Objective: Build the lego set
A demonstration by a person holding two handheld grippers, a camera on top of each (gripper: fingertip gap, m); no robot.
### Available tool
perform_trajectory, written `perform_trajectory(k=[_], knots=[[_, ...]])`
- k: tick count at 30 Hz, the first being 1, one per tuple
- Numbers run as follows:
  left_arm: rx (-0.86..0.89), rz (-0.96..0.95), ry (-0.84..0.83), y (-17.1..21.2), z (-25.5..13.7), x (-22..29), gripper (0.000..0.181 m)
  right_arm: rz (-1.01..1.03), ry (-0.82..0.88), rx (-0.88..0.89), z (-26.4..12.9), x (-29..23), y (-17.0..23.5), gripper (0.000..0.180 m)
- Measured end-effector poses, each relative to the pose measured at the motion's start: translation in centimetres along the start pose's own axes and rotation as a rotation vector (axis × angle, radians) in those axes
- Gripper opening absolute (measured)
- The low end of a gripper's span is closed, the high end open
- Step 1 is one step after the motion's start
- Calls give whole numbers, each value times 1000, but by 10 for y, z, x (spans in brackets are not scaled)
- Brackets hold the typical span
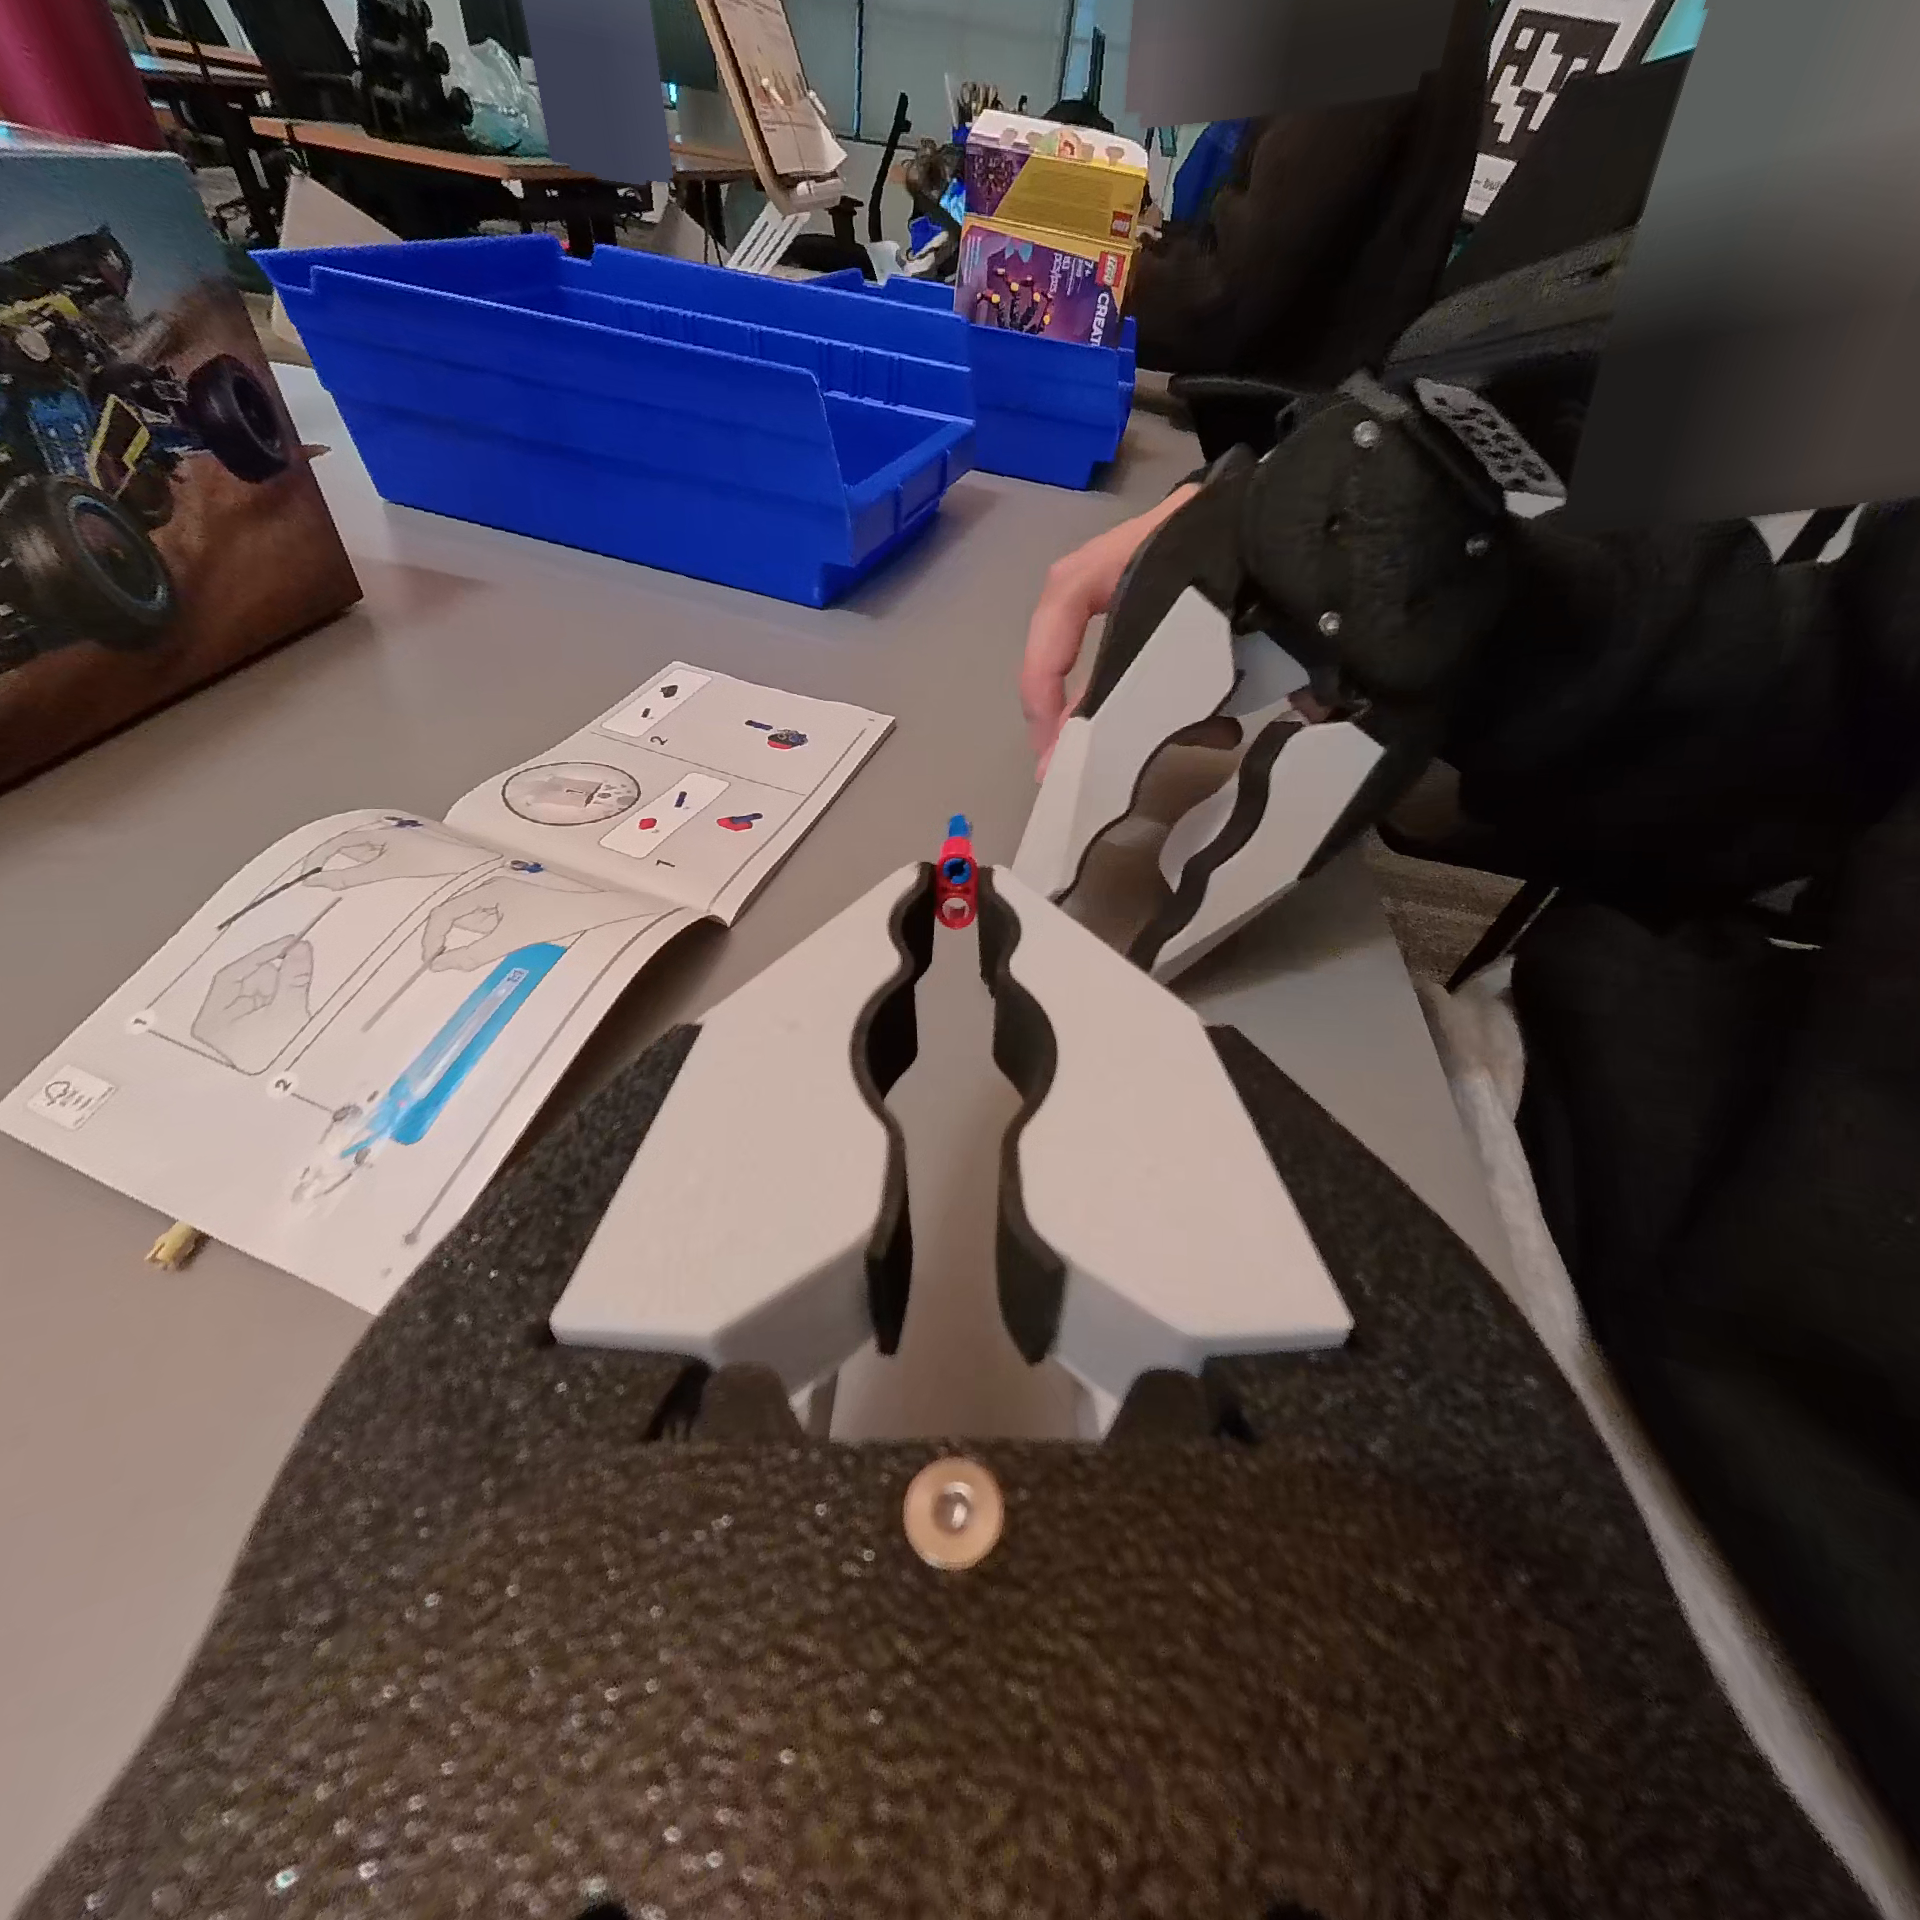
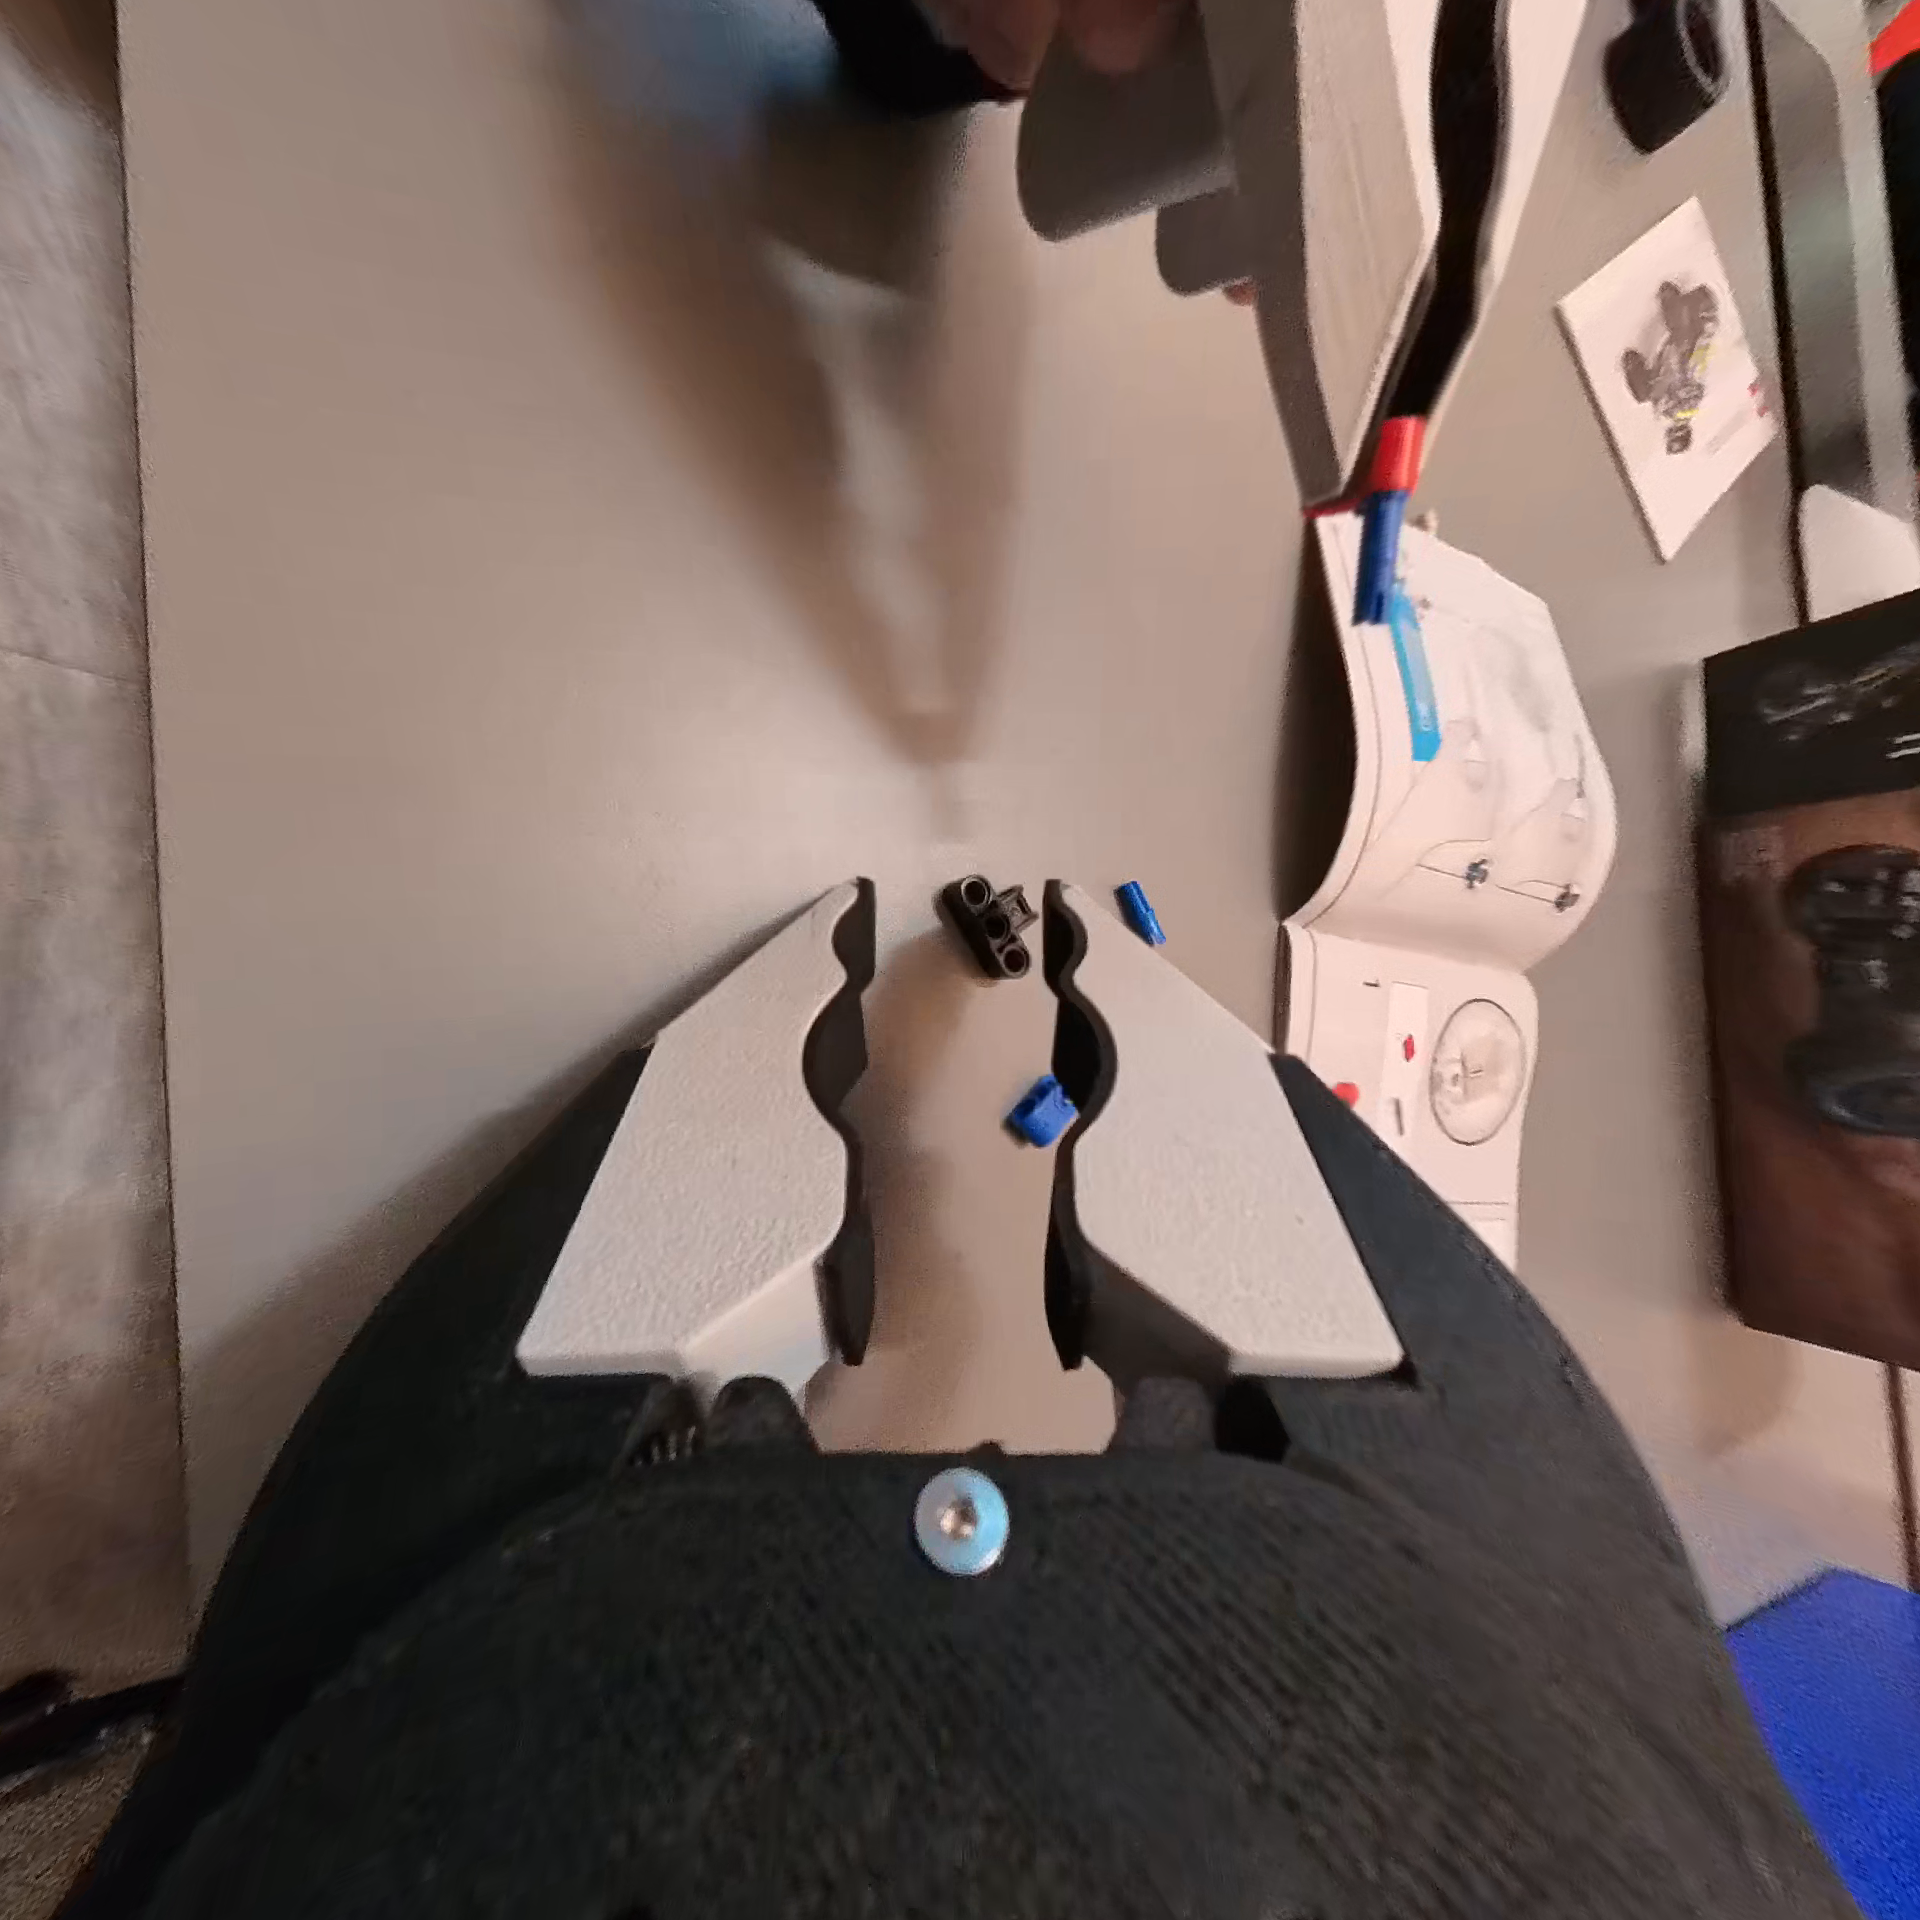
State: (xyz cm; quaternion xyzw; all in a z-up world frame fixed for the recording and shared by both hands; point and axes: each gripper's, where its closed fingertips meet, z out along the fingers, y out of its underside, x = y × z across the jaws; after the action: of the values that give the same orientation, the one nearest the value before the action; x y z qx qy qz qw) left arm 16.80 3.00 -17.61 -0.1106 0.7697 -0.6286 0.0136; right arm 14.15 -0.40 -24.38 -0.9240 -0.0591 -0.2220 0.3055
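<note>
My left gripper (image 1: 956, 883) is shut on a small red connector (image 1: 955, 881) with a blue pin (image 1: 957, 828) sticking out of its far end, held above the grey table. The same red piece (image 2: 1395, 454) and blue pin (image 2: 1378, 556) show at the left gripper's tip in the right wrist view. My right gripper (image 2: 958, 896) is open and points down at the table, its tips on either side of a black lego connector (image 2: 991, 923). One loose blue pin (image 2: 1039, 1109) lies between its fingers, another blue pin (image 2: 1141, 912) just outside the right finger. The right gripper (image 1: 1117, 914) also shows in the left wrist view.
An open instruction booklet (image 1: 436, 966) lies left of my left gripper; it also shows in the right wrist view (image 2: 1455, 831). Blue bins (image 1: 644, 416) stand behind it, a lego set box (image 1: 114, 457) at far left, more boxes (image 1: 1049, 239) behind. A small yellow piece (image 1: 171, 1247) lies near the booklet. About 8 centimeters separates my left fingertips from my right. The small yellow piece (image 1: 171, 1247) is about 15 centimeters from my left fingertips. It is also in sight in the right wrist view (image 2: 1430, 518).
</note>
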Motion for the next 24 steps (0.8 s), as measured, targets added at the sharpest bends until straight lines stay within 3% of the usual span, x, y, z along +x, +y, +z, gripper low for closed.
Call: perform_trajectory(k=[7, 13, 17, 21, 24], knots=[[13, -6, 8, -1, -3, 0, 5, 106, -89, -103, 4, 4, 14, 20], [19, -17, -3, -1, -7, -3, 5, 183, -36, -101, 5, 5, 13, 7], [19, -20, -12, -1, -7, -4, 5, 378, 19, -60, 4, 10, 12, 7], [33, -42, -6, -4, -4, -2, 6, 724, 57, 233, -13, 30, -13, 6], [74, -89, 15, -10, -3, 0, 5, 856, 43, 468, -30, 42, -29, 6]])
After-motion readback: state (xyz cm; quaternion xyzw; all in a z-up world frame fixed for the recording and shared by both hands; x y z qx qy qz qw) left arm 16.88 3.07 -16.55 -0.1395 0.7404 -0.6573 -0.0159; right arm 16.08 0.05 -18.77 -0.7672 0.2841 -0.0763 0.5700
